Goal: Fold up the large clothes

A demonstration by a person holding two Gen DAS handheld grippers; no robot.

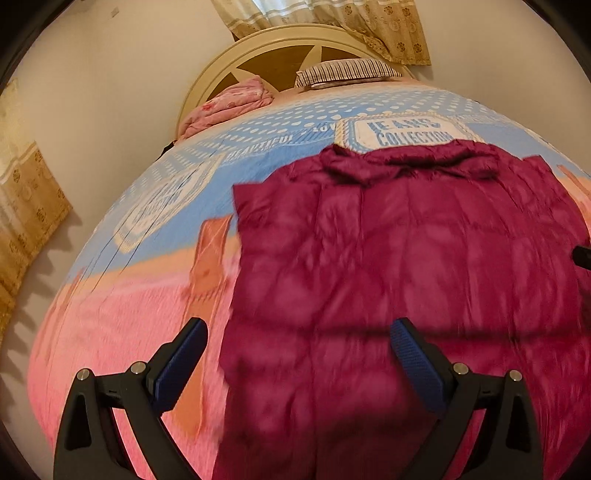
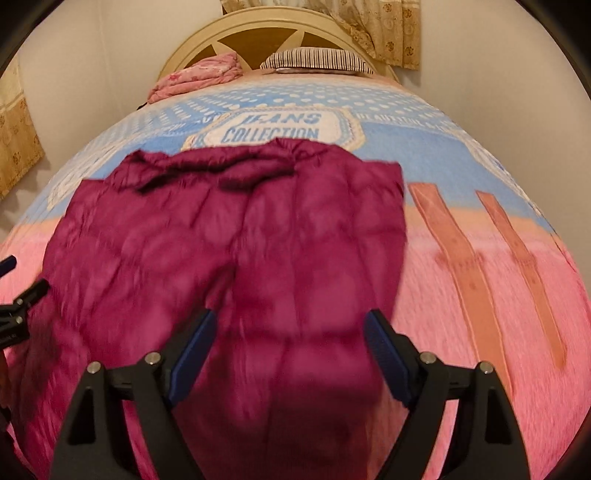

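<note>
L view only: curtain (image 1: 29,206) beside bed, R view only: belt print (image 2: 458,258)

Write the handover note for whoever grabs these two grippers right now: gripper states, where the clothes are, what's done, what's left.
Left gripper: open, holds nothing, above the jacket's left edge.
Right gripper: open, holds nothing, above the jacket's right half.
Maroon padded jacket: flat on the bed cover, collar toward the headboard. Both sides look already folded in, leaving a long panel; motion blur hides the sleeves.
Elsewhere: a striped pillow and a pink bundle by the headboard, well clear of the jacket.
Left: probably grip the near hem at both corners and fold it up toward the collar, then smooth the jacket.
</note>
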